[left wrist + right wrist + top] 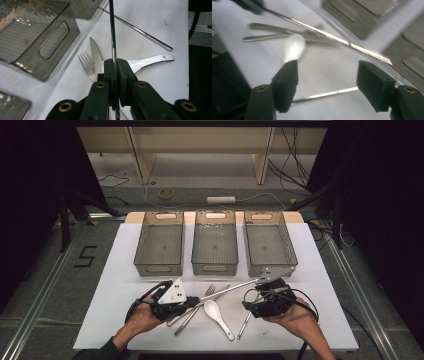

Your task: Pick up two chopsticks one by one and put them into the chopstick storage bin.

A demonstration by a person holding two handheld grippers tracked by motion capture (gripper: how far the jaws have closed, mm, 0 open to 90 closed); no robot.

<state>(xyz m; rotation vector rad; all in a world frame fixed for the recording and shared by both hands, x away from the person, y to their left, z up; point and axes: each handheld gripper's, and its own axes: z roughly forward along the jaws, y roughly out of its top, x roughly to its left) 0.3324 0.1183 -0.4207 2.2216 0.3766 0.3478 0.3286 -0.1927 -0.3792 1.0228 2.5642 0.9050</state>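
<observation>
Chopstick [230, 288], a thin metal rod, is the item in hand. The left gripper [116, 66] has its jaws shut tight on one end, and the rod runs from there toward 2 o'clock, clear of the white board [125, 285], with its far tip near the right gripper [327, 72]. The right gripper's jaws stand wide and hold nothing. A second chopstick [327, 94] lies flat on the board just below them.

Progress, judged from the layout: this looks like an early stage of sorting cutlery.
- The three grey trays at 12 o'clock, left [159, 268], middle [215, 268] and right [265, 268], hold nothing that can be seen.
- One chopstick is lifted but not yet delivered.
- A fork [86, 65], a serrated knife [96, 55], a white spoon [217, 312] and the second chopstick are on the board at 6 o'clock. The fork and knife lie touching, under the held rod.
- Four pieces therefore appear to be awaiting pickup, besides the one in the jaws.

Writing and labels:
- A figure "5" [86, 256] in dark tape is on the floor at 9 o'clock, off the board.
- No brand or label can be read on the trays, the cutlery or the grippers.
- The right gripper view is blurred, so any fine marking there cannot be read.
</observation>
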